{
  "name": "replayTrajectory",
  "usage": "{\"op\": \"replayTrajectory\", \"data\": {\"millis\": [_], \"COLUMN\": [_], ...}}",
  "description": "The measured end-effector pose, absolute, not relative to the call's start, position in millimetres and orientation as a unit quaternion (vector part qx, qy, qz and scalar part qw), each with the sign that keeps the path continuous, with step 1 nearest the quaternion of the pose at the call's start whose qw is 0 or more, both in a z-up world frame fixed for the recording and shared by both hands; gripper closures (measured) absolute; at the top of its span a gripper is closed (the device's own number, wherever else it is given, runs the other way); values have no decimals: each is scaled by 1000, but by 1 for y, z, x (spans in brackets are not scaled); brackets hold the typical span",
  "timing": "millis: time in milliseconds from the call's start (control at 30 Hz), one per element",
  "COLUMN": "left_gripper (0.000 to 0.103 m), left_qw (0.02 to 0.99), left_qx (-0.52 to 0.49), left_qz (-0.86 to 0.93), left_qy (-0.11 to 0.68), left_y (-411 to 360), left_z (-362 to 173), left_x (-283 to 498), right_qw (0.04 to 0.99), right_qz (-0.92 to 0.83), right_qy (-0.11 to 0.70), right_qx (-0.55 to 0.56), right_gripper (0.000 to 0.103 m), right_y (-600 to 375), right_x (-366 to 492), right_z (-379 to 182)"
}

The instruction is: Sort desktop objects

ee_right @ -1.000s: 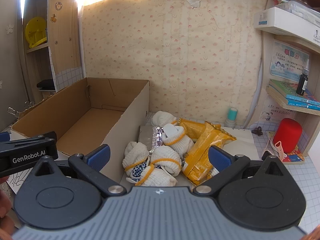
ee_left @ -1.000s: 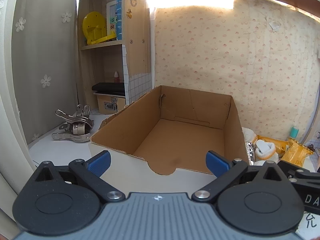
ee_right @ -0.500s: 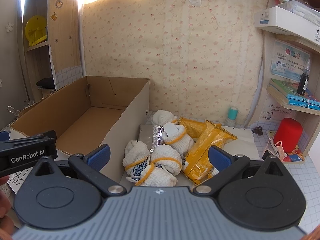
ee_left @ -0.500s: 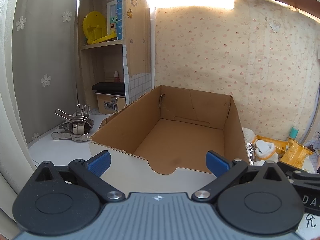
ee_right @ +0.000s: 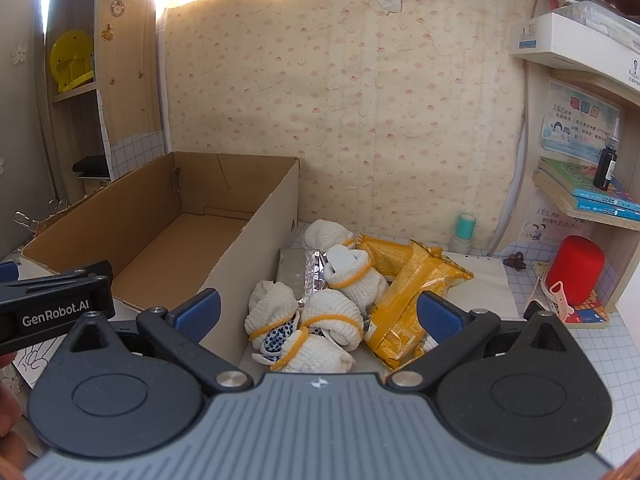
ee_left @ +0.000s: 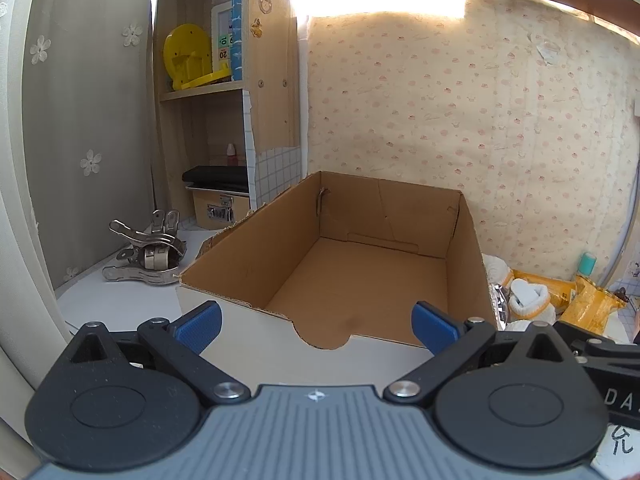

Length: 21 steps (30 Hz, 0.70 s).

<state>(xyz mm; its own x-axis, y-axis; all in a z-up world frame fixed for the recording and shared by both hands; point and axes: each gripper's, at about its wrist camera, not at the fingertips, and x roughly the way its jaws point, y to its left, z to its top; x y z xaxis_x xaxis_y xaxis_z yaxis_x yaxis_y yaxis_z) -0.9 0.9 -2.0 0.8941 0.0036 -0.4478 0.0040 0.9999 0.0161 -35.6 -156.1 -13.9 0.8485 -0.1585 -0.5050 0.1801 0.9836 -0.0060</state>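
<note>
Facing the open cardboard box (ee_left: 360, 276), the left gripper (ee_left: 316, 322) has its two blue-padded fingers spread wide, with nothing between them. The box stands on the white desk (ee_left: 120, 304) with its low front wall, which has a rounded notch, just before the fingers; nothing lies on the part of its floor that is seen. Left of the box some metal clamps (ee_left: 148, 254) lie in a heap on the desk, near a shelf with a yellow plastic part (ee_left: 188, 58).

The right gripper (ee_right: 318, 316) is also wide open and holds nothing. It points at a pile just beside the right wall of the box (ee_right: 168, 240): several rolled white socks with yellow bands (ee_right: 332, 316), a silver foil packet (ee_right: 296, 272) partly under them, and crumpled yellow snack bags (ee_right: 412, 284) touching the socks on the right. A small teal cylinder (ee_right: 465, 229) stands behind the pile near the wall. A red cylinder (ee_right: 576, 268) stands at the far right under a shelf with books (ee_right: 588, 192).
</note>
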Motion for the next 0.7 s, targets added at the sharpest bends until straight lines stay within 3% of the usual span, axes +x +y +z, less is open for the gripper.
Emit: {"op": "replayTrajectory", "data": {"millis": [700], "left_gripper": [0], "left_qw": [974], "left_qx": [12], "left_qz": [-6], "left_qy": [226], "left_y": [-1], "left_z": [1], "left_x": [-2], "right_qw": [961], "right_qz": [-90], "right_qy": [260], "right_qx": [23], "right_gripper": [2], "right_y": [-159], "right_x": [-37], "right_z": [-13]}}
